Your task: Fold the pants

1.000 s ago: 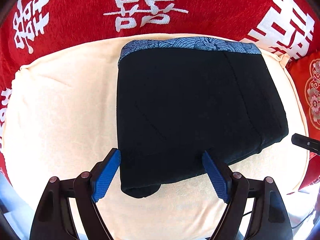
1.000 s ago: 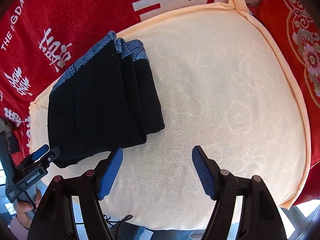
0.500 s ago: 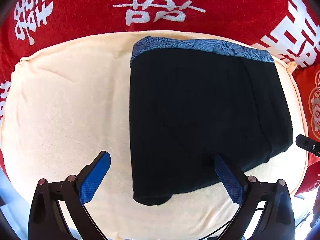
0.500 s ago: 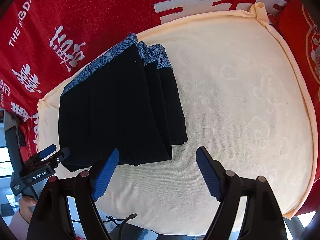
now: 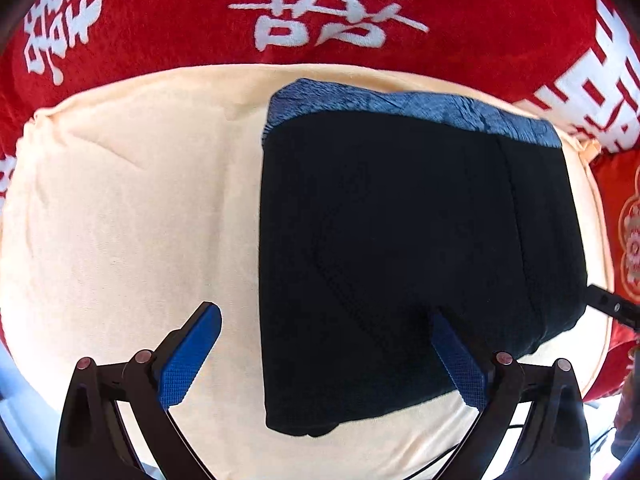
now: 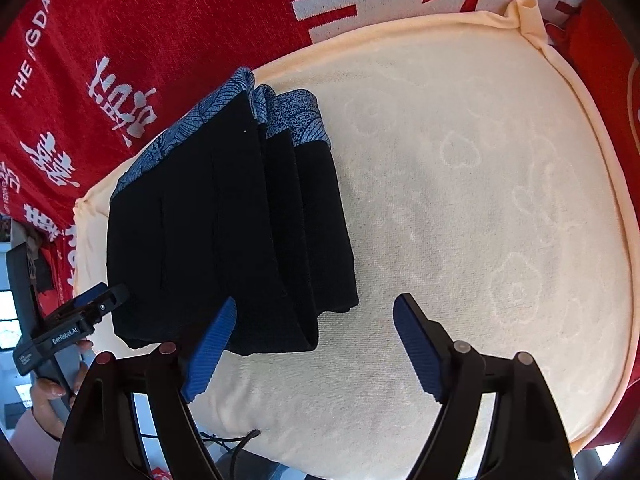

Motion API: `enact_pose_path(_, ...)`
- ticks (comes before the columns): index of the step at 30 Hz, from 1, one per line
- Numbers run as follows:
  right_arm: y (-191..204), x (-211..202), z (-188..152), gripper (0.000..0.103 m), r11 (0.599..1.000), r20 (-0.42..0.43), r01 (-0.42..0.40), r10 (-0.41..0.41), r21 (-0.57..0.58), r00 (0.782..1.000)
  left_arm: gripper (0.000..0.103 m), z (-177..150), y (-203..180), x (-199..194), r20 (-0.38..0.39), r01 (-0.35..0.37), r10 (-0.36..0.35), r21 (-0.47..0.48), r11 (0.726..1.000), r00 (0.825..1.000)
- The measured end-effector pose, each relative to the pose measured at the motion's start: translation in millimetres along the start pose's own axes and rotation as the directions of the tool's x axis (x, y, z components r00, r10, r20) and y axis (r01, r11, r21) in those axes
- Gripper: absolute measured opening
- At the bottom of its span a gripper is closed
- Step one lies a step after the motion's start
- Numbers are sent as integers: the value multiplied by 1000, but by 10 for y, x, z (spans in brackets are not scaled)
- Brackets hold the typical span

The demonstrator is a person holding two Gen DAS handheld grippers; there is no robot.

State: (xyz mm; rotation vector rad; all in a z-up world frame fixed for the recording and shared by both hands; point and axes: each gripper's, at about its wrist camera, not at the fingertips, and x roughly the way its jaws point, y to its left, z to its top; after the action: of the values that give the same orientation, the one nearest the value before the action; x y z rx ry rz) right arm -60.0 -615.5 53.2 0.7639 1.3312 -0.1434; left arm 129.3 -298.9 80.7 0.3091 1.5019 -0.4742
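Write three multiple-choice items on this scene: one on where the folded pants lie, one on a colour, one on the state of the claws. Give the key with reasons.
1. Where do the folded pants lie?
A. On the cream cushion
B. On a bare wooden floor
C. Draped over a chair back

2. What colour is the patterned band along the far edge of the pants?
A. Yellow
B. Blue
C. Green

3. How do the left claw and right claw stand?
A. Both clamped on the pants
B. One clamped, one open
C. Both open, holding nothing

Key:
1 A, cream fabric surrounds the dark stack on every side.
2 B, the band shows blue in both wrist views.
3 C, the blue pads stand wide apart, with no cloth pinched between them.
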Motion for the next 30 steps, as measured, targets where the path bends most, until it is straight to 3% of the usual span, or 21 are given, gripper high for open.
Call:
enact_pose_path(3,-74,-56,42,84,999,11,-40,41,-30,999,103,76,117,4,-6,56,-56,-19,998,998)
enact_pose_path(9,-294,24,251,84,970,-14,-242,242,23,970,103,327,402,6,28,173,-172,-46,984,985)
enact_pose_path(12,-394,183,387,85,946,-48,-320,323,52,945,103,445,520,125,1,301,-302,-68,951,953)
enact_pose_path(15,-464,360,524,85,927,-74,-371,374,54,924,103,529,590,263,-10,365,-366,-63,929,930)
enact_pose_path(19,-450,590,620,85,866,-137,-498,499,47,855,103,589,560,479,-44,438,-441,-63,897,896)
enact_pose_path(22,-421,698,641,86,842,-159,-539,535,23,830,103,605,452,635,-73,460,-461,-36,887,884)
enact_pose_path(26,-432,709,651,86,831,-157,-555,552,26,819,103,605,426,759,-90,492,-497,-67,868,863)
enact_pose_path(30,-403,719,704,86,853,-178,-517,521,71,835,103,576,425,728,-70,468,-471,-60,882,879)
